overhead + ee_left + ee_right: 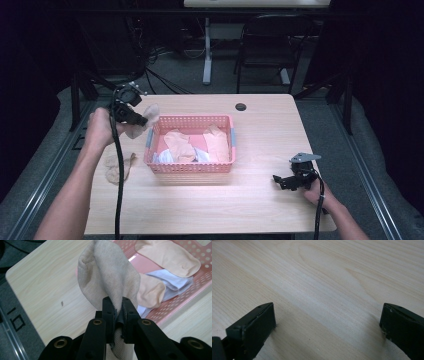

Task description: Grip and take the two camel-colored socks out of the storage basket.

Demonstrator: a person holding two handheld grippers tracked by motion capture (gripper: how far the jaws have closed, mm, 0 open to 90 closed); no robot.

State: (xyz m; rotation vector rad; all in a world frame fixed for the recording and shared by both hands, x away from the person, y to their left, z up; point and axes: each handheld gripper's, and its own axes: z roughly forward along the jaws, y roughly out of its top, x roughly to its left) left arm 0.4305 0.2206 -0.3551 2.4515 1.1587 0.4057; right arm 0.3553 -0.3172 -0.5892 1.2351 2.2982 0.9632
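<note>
My left gripper (pixel 142 121) is raised above the table's left side, just left of the pink basket (pixel 190 167), and is shut on a tan sock (pixel 149 116). In the left gripper view that tan sock (pixel 107 277) bulges up from between the jaws of the gripper (pixel 117 307), with the basket (pixel 190 297) behind it. The basket holds peach socks (pixel 181 144) and a white cloth (pixel 165 157). A second tan sock (pixel 117 165) lies flat on the table under my left forearm. My right gripper (pixel 280 181) rests low at the table's right with its jaws wide apart over bare wood (pixel 324 302).
The light wooden table (pixel 260 140) has a round cable hole (pixel 241 106) at its far edge. Beyond it stand a black chair (pixel 272 45) and a white desk leg (pixel 207 50). Dark floor and metal rails run along both sides of the table.
</note>
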